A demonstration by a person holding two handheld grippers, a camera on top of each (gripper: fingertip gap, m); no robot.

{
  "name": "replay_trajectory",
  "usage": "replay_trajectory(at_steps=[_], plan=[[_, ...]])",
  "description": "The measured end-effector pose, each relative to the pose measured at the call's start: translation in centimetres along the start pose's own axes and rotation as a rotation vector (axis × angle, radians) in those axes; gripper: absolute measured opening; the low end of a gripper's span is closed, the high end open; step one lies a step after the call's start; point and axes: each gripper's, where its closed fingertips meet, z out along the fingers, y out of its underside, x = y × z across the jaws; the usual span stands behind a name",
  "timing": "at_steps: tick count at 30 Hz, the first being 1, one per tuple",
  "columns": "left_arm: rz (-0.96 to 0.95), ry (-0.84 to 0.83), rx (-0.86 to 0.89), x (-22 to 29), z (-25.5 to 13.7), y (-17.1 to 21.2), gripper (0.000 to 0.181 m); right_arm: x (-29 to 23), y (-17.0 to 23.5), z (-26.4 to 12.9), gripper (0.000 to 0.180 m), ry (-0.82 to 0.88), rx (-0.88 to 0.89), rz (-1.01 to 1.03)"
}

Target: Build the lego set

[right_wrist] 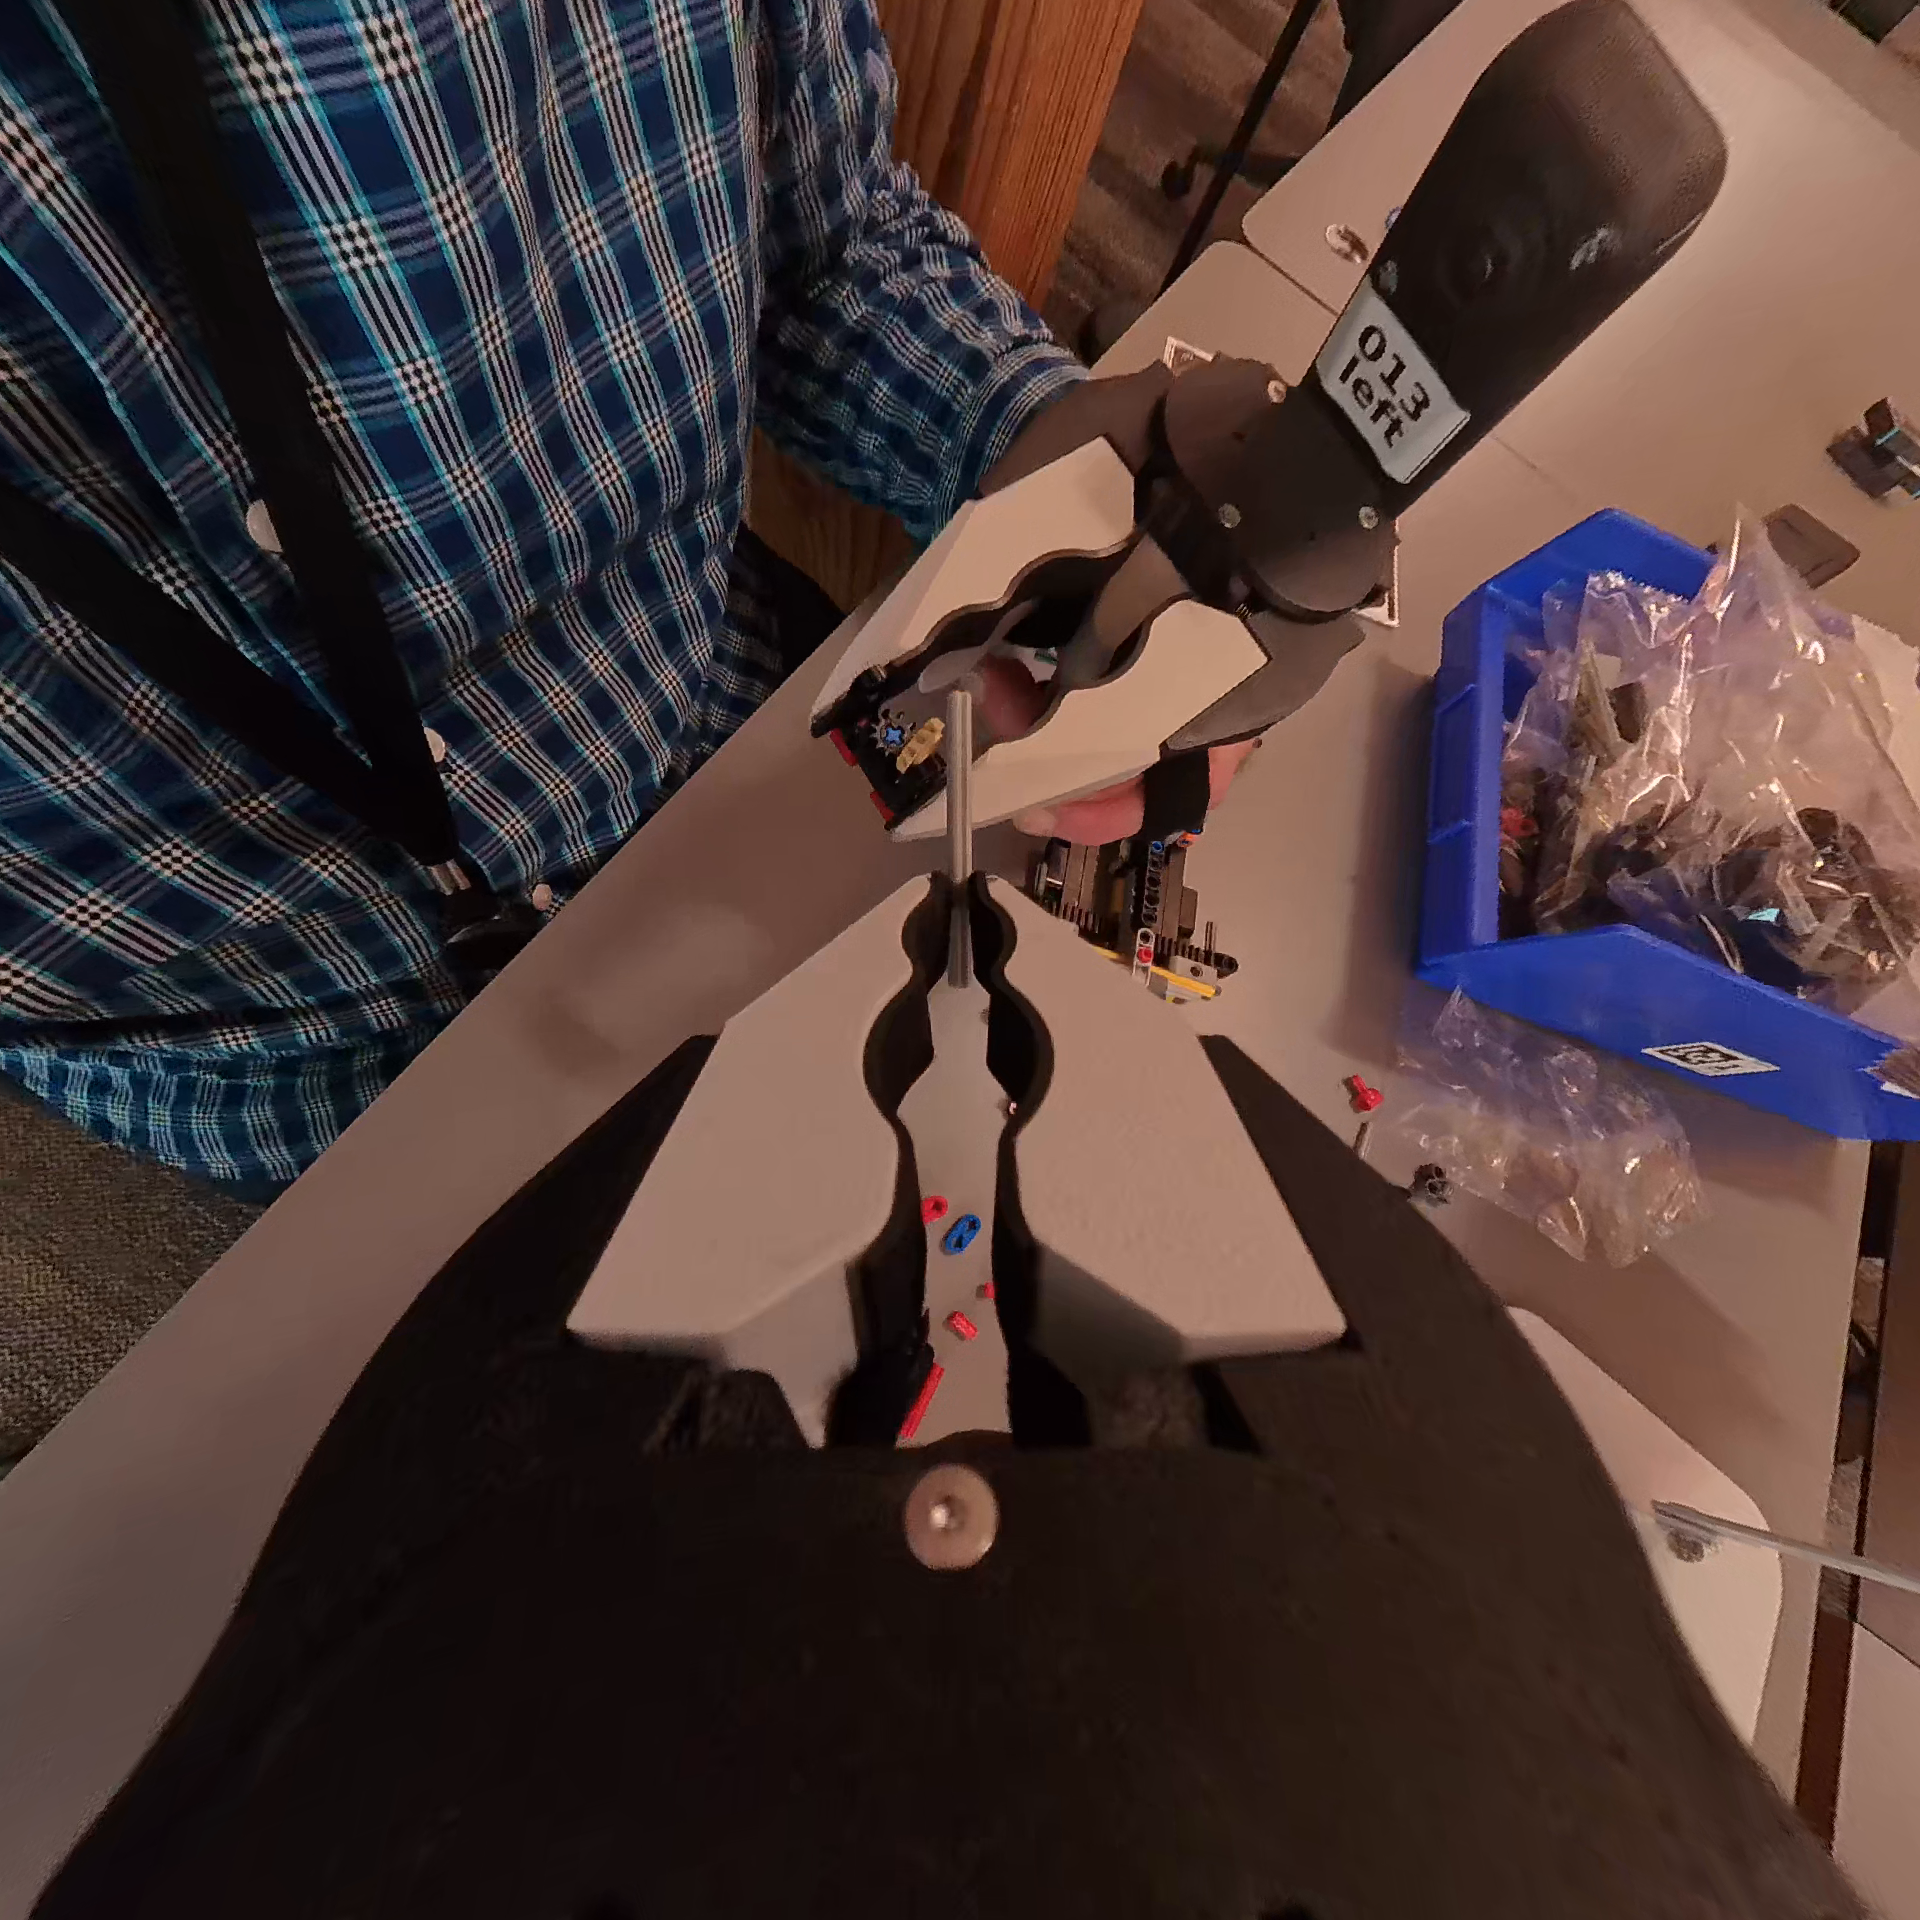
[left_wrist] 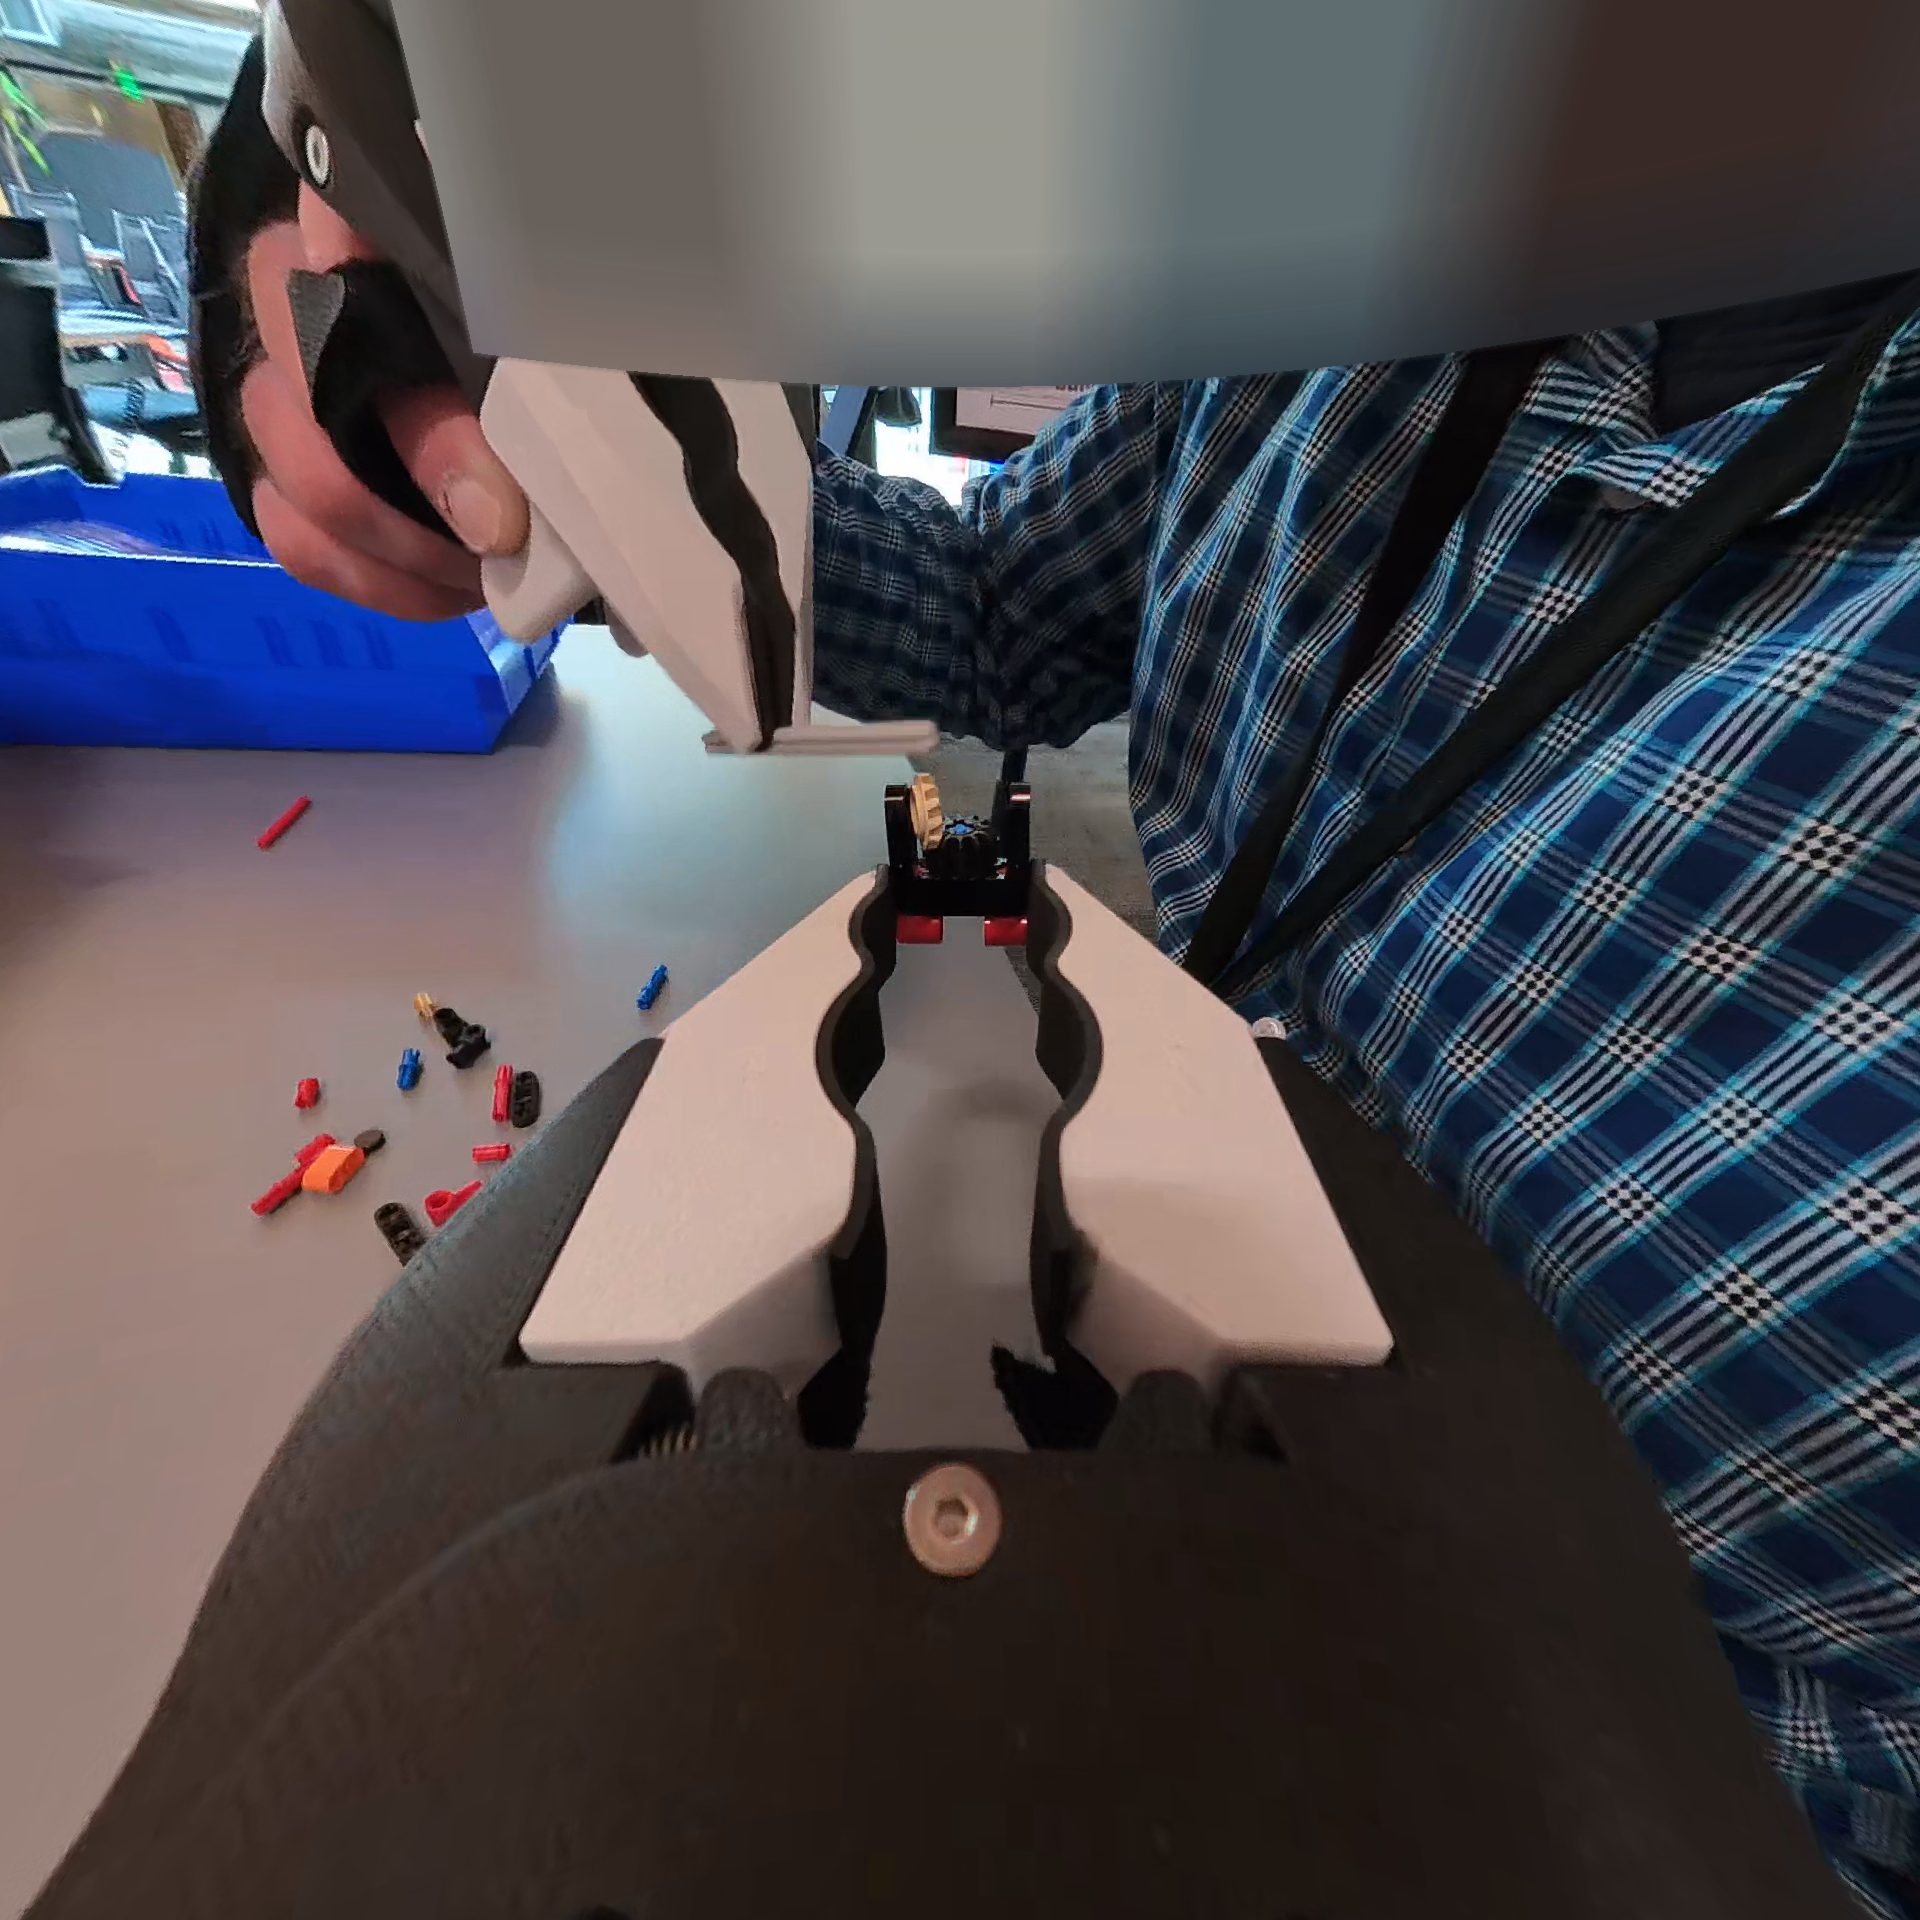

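My left gripper [left_wrist: 958, 883] is shut on a small black gear frame [left_wrist: 961, 852] with a tan gear, a black gear and red pins, held above the table's front edge. It also shows in the right wrist view [right_wrist: 894, 753]. My right gripper [right_wrist: 954, 883] is shut on a long grey axle [right_wrist: 958, 821] whose far end is at the tan gear [right_wrist: 920, 746]. In the left wrist view the right gripper [left_wrist: 764, 740] comes down from the upper left with the axle [left_wrist: 852, 738] lying level just above the frame.
Several small red, blue, black and orange pieces [left_wrist: 416, 1122] lie loose on the grey table [left_wrist: 312, 935]. A blue bin [right_wrist: 1538, 935] holds plastic bags of parts [right_wrist: 1704, 748]. A partly built black model [right_wrist: 1132, 904] sits behind. A person in a plaid shirt [left_wrist: 1558, 935] is close. Spacing between my two grippers at the tips: around 4 cm.
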Motion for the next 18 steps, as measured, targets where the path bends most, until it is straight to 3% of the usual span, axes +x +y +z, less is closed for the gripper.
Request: replay_trajectory(at_steps=[18], plan=[[-0.019, -0.006, -0.002, -0.8, -0.2, 0.3, 0.023, -0.9, 0.0, -1.1, 0.000, 0.030, -0.057, -0.002]])
